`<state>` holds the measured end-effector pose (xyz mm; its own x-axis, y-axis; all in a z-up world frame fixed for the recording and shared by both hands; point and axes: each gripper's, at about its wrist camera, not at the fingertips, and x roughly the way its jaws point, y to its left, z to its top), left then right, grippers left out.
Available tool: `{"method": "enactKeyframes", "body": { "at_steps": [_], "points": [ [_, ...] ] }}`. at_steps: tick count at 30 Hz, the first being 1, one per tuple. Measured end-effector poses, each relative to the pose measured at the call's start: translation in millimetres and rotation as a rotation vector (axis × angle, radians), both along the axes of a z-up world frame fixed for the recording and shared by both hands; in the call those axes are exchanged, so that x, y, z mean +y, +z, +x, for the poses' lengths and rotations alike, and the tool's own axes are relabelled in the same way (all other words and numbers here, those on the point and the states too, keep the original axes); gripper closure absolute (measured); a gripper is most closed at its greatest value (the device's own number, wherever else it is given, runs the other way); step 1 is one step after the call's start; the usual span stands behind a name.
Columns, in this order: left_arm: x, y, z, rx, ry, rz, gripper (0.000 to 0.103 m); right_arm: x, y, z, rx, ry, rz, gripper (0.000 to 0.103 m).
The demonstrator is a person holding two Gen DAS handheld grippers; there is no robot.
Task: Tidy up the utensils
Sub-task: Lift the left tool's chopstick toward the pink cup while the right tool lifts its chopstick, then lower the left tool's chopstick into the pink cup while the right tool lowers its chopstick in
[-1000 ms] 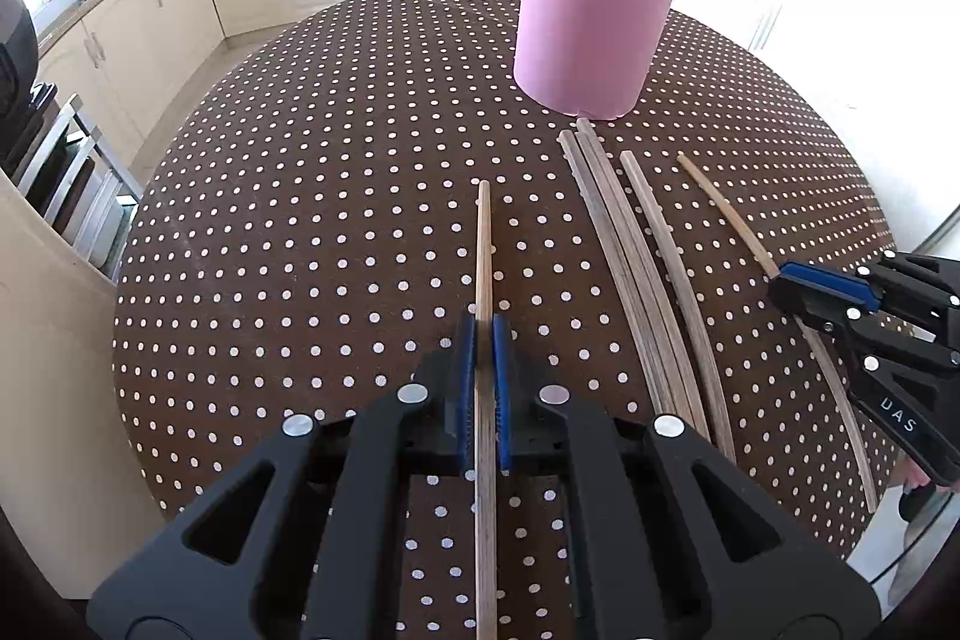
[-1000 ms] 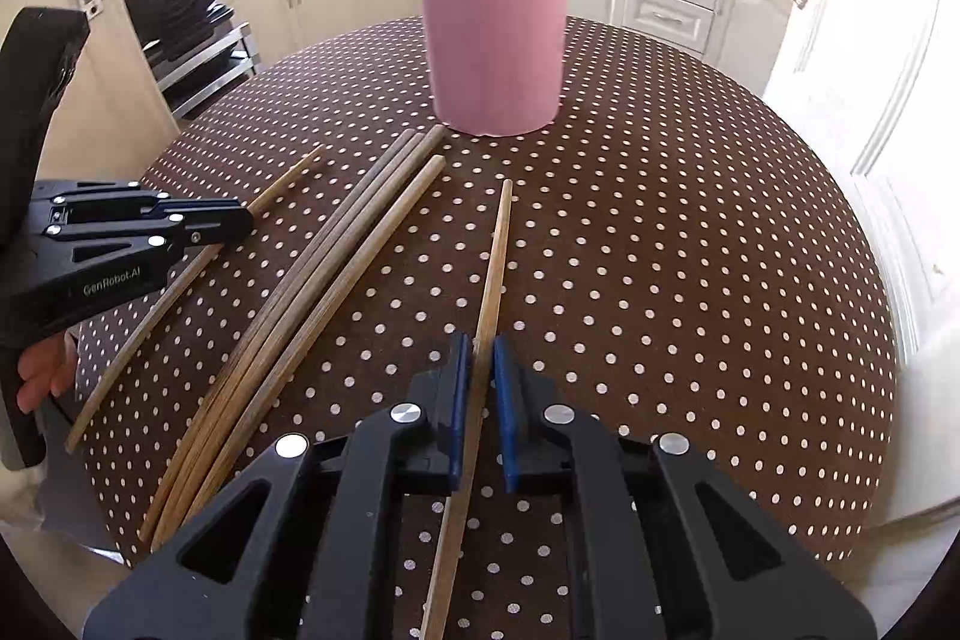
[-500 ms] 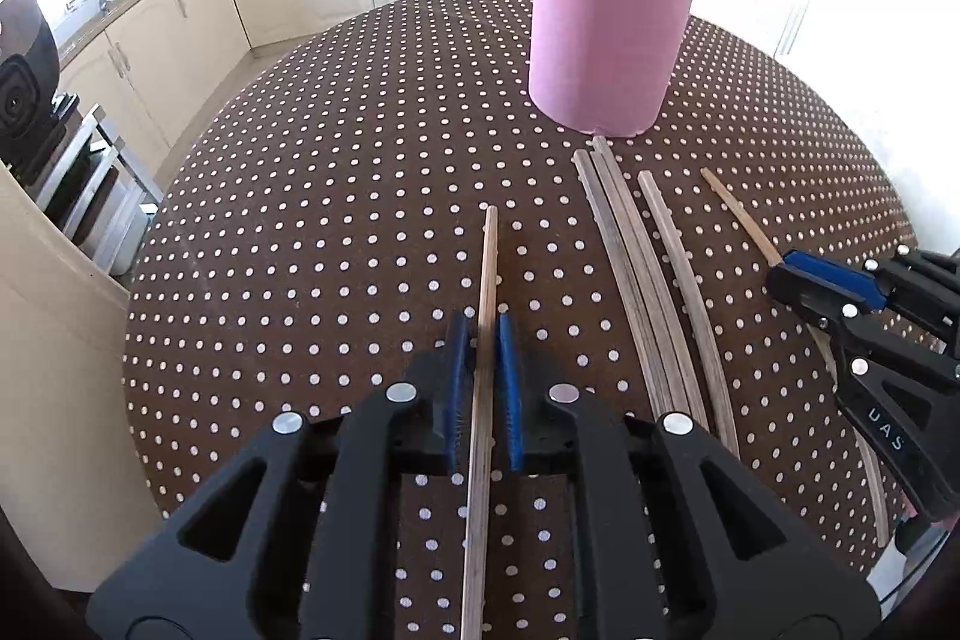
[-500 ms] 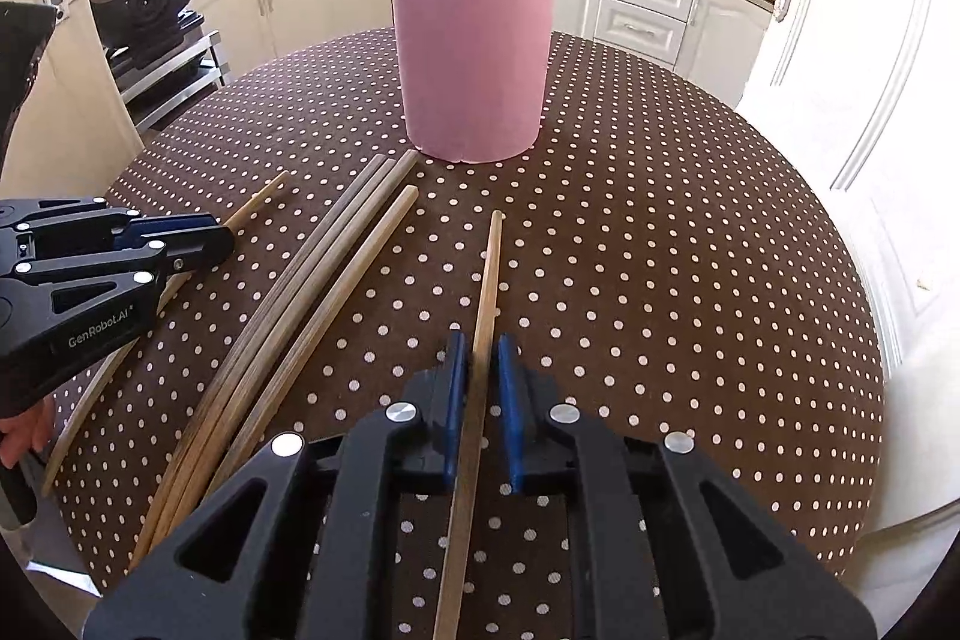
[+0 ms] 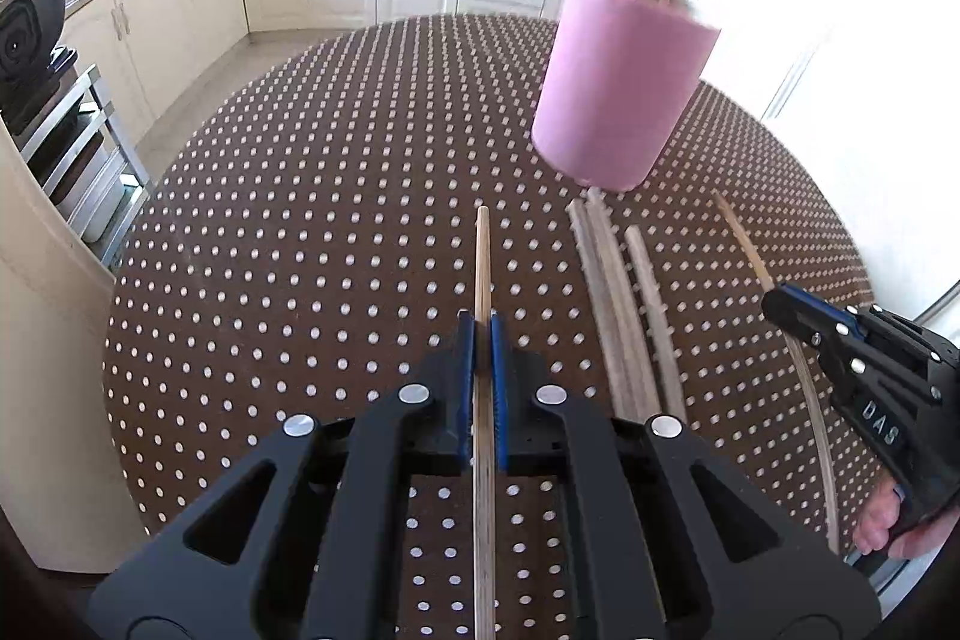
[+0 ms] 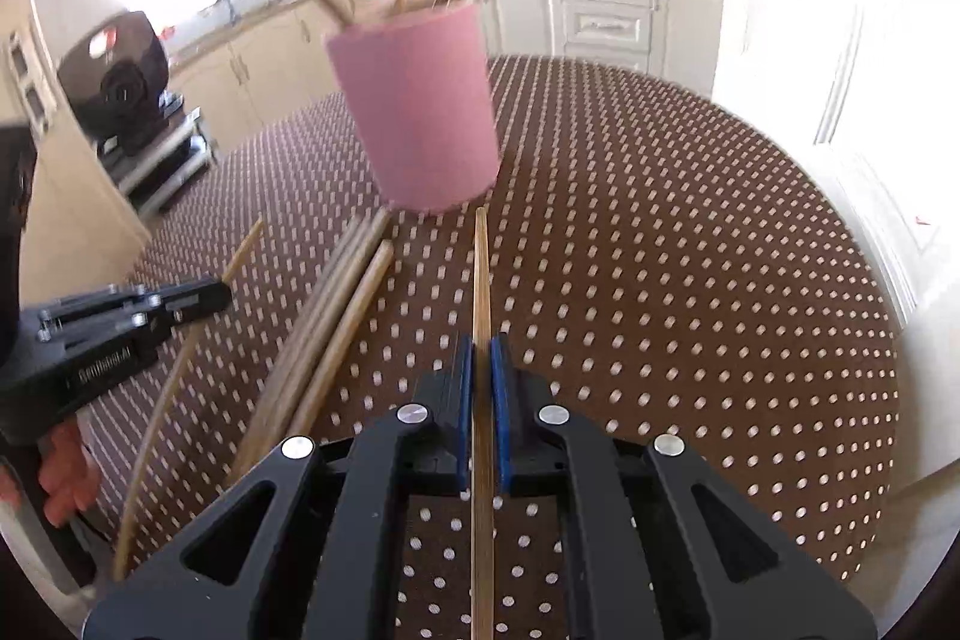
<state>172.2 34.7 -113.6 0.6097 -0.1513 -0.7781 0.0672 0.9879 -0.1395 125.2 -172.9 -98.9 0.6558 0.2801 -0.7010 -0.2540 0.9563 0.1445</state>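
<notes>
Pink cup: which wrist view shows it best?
Left wrist view: the pink cup is fairly sharp, with its rim, its base on the table and the sticks standing in it all clear. The right wrist view shows the whole cup too, but smeared by motion blur.

Both wrist views: close, angled down along fingers over table (image 5: 300, 232). Left faces rightward, right leftward; shared: cup (image 5: 618, 88) (image 6: 420, 112), loose chopsticks (image 5: 618, 292) (image 6: 336, 316).

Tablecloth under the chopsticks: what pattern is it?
Brown tablecloth with small white polka dots, clearest in the left wrist view.
</notes>
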Motion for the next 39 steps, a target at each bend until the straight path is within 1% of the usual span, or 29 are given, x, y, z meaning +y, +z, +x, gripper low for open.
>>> {"method": "enactKeyframes", "body": {
  "at_steps": [6,10,17,22,28,35,39],
  "points": [
    [0,23,1,-0.065,-0.006,-0.025,0.097,-11,25,-2,-0.080,-0.022,0.082,0.098],
    [-6,45,0,-0.123,-0.014,-0.040,0.097,-13,41,-6,-0.139,-0.035,0.112,0.098],
    [-11,74,-1,-0.201,-0.007,-0.067,0.097,-19,64,-10,-0.228,-0.044,0.163,0.098],
    [-14,92,-2,-0.254,-0.011,-0.079,0.097,-18,77,-13,-0.280,-0.056,0.169,0.098],
    [-13,106,-1,-0.287,-0.009,-0.095,0.097,-19,95,-12,-0.343,-0.069,0.181,0.098],
    [-18,114,-1,-0.320,-0.010,-0.091,0.097,-21,117,-13,-0.420,-0.072,0.198,0.098],
    [-23,128,1,-0.349,-0.015,-0.085,0.097,-20,127,-13,-0.454,-0.076,0.194,0.098]
  ]
}}
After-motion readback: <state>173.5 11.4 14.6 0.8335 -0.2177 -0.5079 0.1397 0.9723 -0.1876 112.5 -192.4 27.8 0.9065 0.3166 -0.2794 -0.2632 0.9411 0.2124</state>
